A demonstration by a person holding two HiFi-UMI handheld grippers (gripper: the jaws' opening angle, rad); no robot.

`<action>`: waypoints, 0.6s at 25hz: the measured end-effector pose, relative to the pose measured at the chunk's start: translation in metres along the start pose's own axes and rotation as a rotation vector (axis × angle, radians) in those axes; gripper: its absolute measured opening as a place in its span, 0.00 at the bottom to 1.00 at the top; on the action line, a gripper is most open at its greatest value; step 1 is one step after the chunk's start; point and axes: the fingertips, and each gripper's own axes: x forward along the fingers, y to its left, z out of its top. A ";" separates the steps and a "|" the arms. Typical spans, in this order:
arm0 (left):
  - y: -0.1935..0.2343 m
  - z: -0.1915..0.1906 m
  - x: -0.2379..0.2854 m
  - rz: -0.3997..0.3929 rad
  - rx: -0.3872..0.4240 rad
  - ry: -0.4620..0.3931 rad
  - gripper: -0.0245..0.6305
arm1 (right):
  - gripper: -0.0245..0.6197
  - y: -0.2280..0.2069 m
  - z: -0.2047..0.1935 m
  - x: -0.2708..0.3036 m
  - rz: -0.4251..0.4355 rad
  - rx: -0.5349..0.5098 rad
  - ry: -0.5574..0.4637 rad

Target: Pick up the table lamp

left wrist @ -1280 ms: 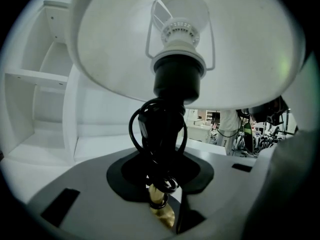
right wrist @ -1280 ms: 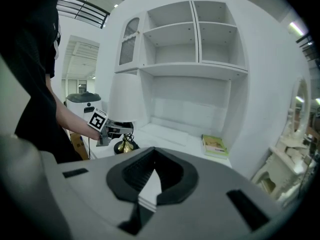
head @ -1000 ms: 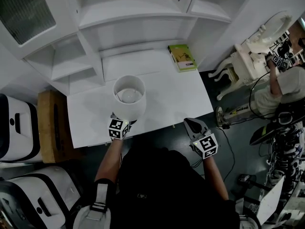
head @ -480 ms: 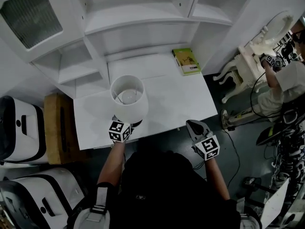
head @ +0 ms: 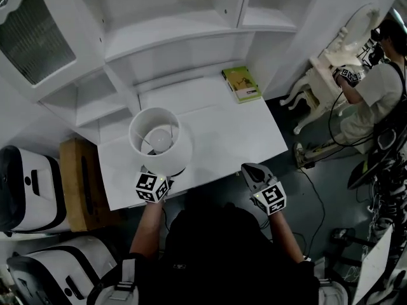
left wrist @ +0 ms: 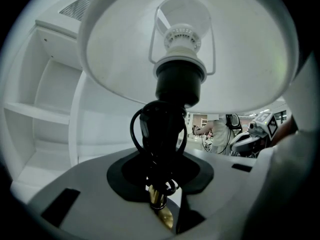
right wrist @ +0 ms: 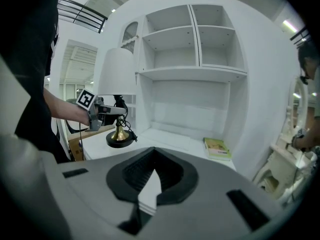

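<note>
The table lamp (head: pixel 160 138) has a white drum shade, a black socket, a cord coiled round its stem and a brass foot on a black base (right wrist: pixel 120 143). My left gripper (head: pixel 166 170) is shut on the stem (left wrist: pixel 162 134) just under the socket and holds the lamp upright, off the white table (head: pixel 235 138). The right gripper view has the left gripper (right wrist: pixel 107 111) reaching in from the left. My right gripper (head: pixel 249 170) hovers at the table's front edge, its jaws shut and empty (right wrist: pixel 152 171).
A green book (head: pixel 240 83) lies at the table's back right corner, also in the right gripper view (right wrist: pixel 217 148). White shelving (head: pixel 172 30) rises behind the table. A wooden box (head: pixel 76 183) stands to the left. A person (head: pixel 375 100) works at the far right.
The left gripper has risen with the lamp, whose shade now looks larger and nearer in the head view. The right gripper has stayed put.
</note>
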 end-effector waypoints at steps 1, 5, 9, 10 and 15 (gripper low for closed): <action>-0.003 0.004 -0.001 0.000 -0.005 -0.006 0.20 | 0.05 -0.001 0.002 -0.002 -0.006 -0.006 -0.005; -0.011 0.018 -0.003 -0.003 -0.015 -0.023 0.20 | 0.05 -0.005 0.012 -0.011 -0.036 -0.010 -0.036; -0.018 0.027 -0.008 -0.010 -0.006 -0.025 0.20 | 0.05 -0.005 0.015 -0.019 -0.037 -0.003 -0.053; -0.019 0.029 -0.009 -0.010 0.000 -0.025 0.20 | 0.05 -0.002 0.013 -0.021 -0.028 -0.001 -0.051; -0.024 0.038 -0.013 -0.015 0.026 -0.031 0.20 | 0.05 0.006 0.007 -0.023 -0.005 0.012 -0.050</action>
